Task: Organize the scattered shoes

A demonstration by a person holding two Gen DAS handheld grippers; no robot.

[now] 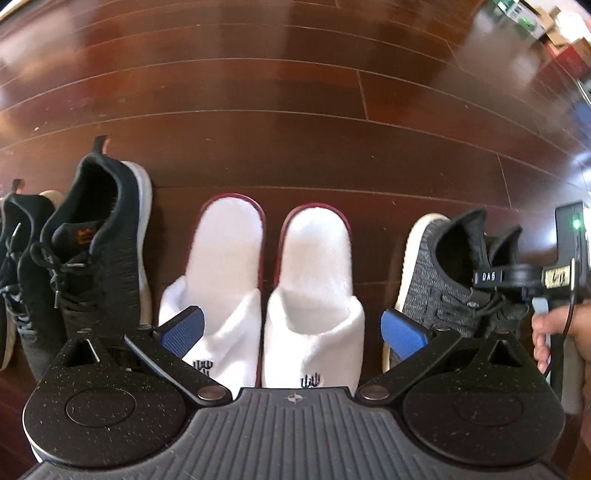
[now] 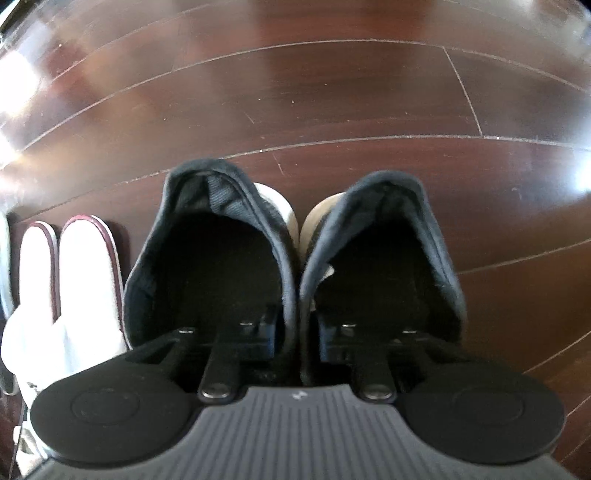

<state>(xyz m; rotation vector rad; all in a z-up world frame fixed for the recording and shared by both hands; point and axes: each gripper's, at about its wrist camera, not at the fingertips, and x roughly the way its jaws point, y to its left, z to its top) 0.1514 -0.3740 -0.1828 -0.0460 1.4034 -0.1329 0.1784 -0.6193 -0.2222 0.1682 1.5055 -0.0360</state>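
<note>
A pair of white slippers with dark red rims lies side by side on the floor. Just above their toe ends my left gripper hangs open, its blue pads spread wide and holding nothing. To the right stand two grey knit sneakers. In the right wrist view my right gripper has one finger inside each grey sneaker and is shut on their two touching inner walls. A hand holds that gripper's black housing.
Two black lace-up sneakers stand at the left of the slippers, in the same row. Dark wooden floor stretches beyond all the heels. Cardboard boxes sit far off at the top right. The slippers also lie left of the grey pair.
</note>
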